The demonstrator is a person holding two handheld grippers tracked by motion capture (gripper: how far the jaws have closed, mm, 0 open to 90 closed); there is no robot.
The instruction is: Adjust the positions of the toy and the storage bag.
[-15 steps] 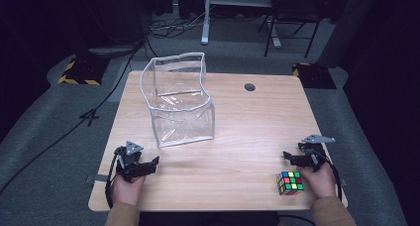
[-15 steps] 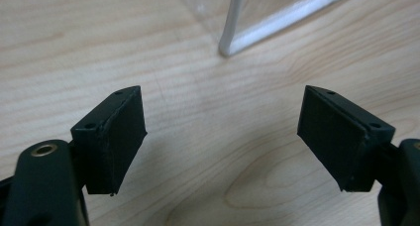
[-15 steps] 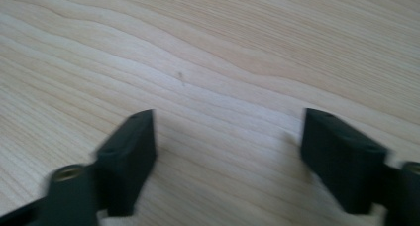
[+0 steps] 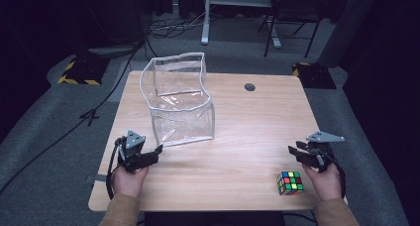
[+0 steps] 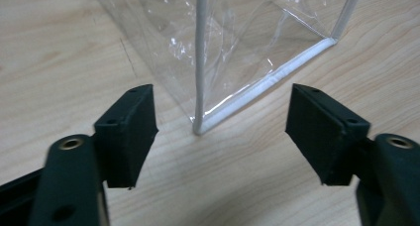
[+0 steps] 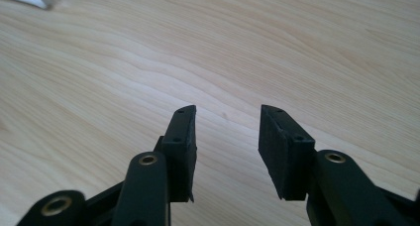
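A light wooden table (image 4: 257,122) stands on grey carpet (image 4: 44,151). At 12 o'clock, a white desk frame (image 4: 204,18); at 1 o'clock, a dark chair (image 4: 289,18). Surroundings unlit.

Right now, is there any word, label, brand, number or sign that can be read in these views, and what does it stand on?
None can be read.
Clear bag: no print that I can see.
Colour cube: plain coloured squares, no marks.
Left gripper and right gripper: bare black jaws.
Yellow and black striped plates on the floor: stripes, no words.
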